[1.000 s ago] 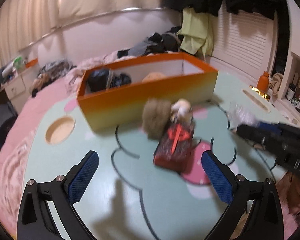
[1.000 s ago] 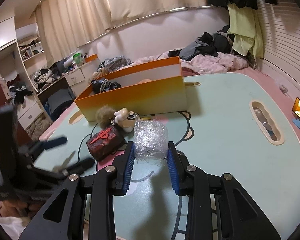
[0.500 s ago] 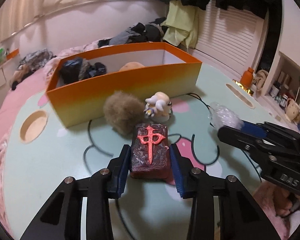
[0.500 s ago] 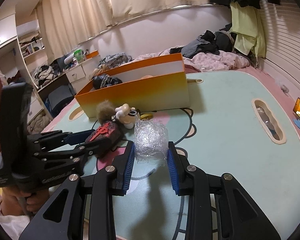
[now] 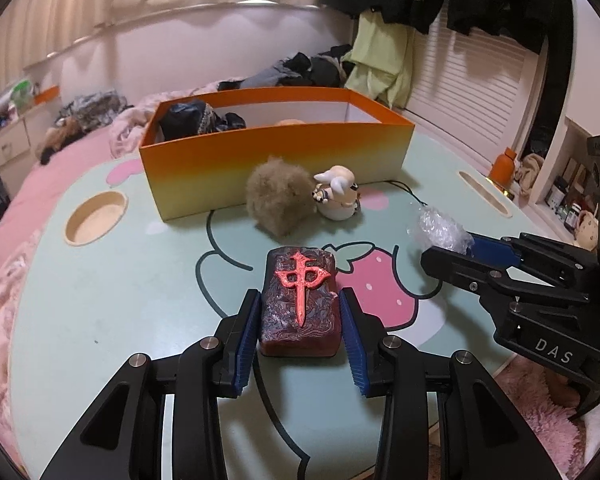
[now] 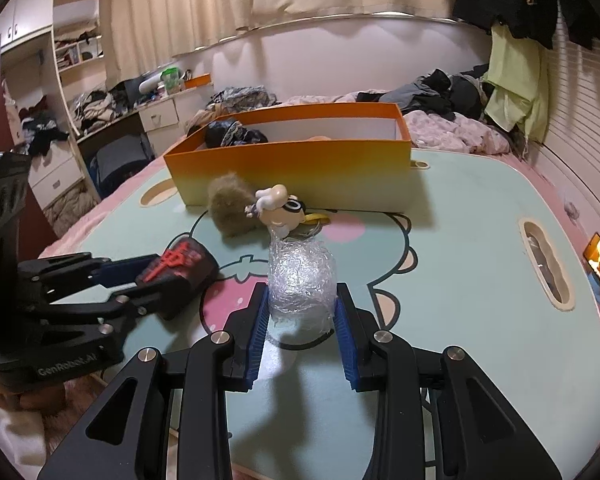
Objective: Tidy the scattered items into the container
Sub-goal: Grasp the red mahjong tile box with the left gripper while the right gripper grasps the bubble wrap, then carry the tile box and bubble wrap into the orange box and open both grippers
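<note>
My left gripper (image 5: 299, 307) is shut on a dark red mahjong-tile block (image 5: 299, 300) with a red character on top; the block rests on the table. The right gripper (image 6: 302, 305) holds a crinkled clear plastic ball (image 6: 302, 278) between its blue pads. Behind them a brown fluffy ball (image 5: 279, 199) and a small white figurine (image 5: 337, 196) lie in front of the orange box (image 5: 276, 158). Dark cloth (image 5: 198, 118) and a tan item lie inside the box. In the right wrist view the left gripper (image 6: 148, 276) with the block (image 6: 180, 266) is at the left.
The table (image 5: 100, 320) is pale green with a cartoon print, a round cup hole (image 5: 96, 218) on the left and an oval slot (image 6: 544, 266) on the right. A yellow piece (image 6: 316, 217) lies by the figurine. Bedding and clothes lie beyond the box.
The left gripper went from wide open to shut on the red block and came in closer over it. The right gripper kept its hold on the plastic ball.
</note>
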{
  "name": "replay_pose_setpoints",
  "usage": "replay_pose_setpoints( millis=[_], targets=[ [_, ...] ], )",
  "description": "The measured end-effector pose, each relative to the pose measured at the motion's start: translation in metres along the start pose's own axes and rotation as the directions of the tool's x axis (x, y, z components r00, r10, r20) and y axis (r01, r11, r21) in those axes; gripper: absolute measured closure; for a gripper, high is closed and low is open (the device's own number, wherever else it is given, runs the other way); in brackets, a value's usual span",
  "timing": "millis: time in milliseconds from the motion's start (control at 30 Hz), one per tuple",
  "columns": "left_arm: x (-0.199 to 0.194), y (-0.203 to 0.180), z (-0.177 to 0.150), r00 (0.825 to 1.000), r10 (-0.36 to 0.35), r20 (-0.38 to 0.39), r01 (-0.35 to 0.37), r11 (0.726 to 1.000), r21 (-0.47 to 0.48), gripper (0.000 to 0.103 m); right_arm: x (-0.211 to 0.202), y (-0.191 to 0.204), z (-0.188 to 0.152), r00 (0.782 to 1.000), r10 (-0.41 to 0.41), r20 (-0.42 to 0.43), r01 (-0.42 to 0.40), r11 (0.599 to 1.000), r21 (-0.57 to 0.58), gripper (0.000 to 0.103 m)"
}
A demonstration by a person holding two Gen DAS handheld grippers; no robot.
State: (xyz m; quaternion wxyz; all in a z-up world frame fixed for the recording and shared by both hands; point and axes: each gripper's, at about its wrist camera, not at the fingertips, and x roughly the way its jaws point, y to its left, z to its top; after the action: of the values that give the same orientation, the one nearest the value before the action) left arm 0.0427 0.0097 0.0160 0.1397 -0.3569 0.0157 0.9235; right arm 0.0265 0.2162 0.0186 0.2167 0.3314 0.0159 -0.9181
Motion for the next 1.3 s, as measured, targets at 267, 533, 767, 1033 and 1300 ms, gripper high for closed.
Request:
replay_pose_setpoints(
  millis=[267,533,767,1033,1300],
  targets=[
    [0.005,0.001,-0.001,1.0,0.017,0.026,-0.017,1.0,-0.003,0.065,0.002,0.002,-0.001,1.0,-0.002,-0.012,0.002,1.0,-0.008,0.07],
    [-0.011,0.001,0.016,0.996,0.042,0.083,-0.043,0.999,0.008,0.065,0.003,0.003,0.006,1.0,0.0,-0.015,-0.001,1.0,-0.025,0.07],
    [-0.019,0.006,0.05,0.99,0.053,0.131,-0.057,0.998,0.03,0.065,0.003,0.008,0.032,1.0,0.001,0.007,-0.001,0.998,-0.064,0.07],
    [-0.02,0.022,0.107,0.985,0.086,0.15,-0.095,0.994,0.056,0.065,0.005,-0.001,0.083,0.999,0.007,0.052,-0.004,0.998,-0.058,0.07],
    [0.019,0.046,0.166,0.992,0.098,0.084,-0.099,0.995,0.001,0.065,0.038,-0.024,0.135,0.999,0.046,-0.003,-0.046,0.999,0.018,0.07]
  ],
)
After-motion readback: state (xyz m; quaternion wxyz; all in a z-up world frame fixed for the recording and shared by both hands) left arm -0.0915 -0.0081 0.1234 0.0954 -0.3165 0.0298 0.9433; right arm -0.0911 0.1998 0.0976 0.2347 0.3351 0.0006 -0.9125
